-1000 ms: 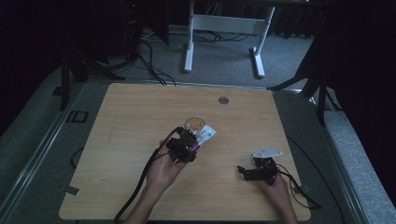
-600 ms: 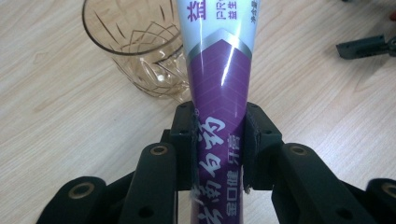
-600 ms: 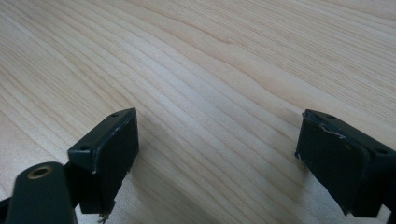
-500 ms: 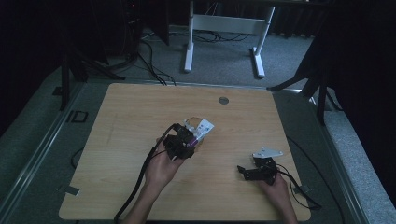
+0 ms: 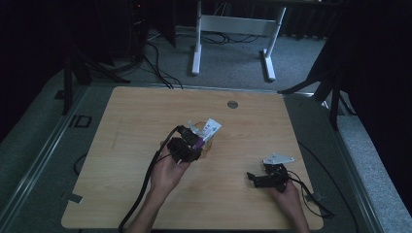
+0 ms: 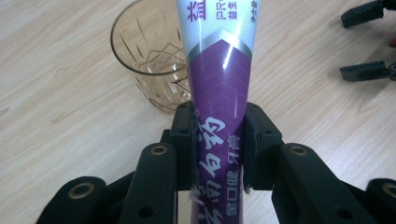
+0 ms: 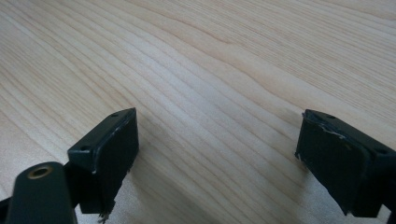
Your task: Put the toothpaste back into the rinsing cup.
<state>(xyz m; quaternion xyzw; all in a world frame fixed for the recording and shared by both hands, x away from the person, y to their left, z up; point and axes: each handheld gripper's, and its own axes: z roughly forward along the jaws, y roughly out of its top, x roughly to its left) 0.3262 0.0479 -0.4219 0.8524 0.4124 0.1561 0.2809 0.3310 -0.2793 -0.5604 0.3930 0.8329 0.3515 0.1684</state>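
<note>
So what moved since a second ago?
The left gripper, still shut on the purple toothpaste tube, tilted the tube's far end up a little toward the glass cup. The right gripper stayed open and still on the wooden table.

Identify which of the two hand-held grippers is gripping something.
The left hand-held gripper: its jaws clamp a purple and white tube beside the glass. The right hand-held gripper stands open over bare table.
</note>
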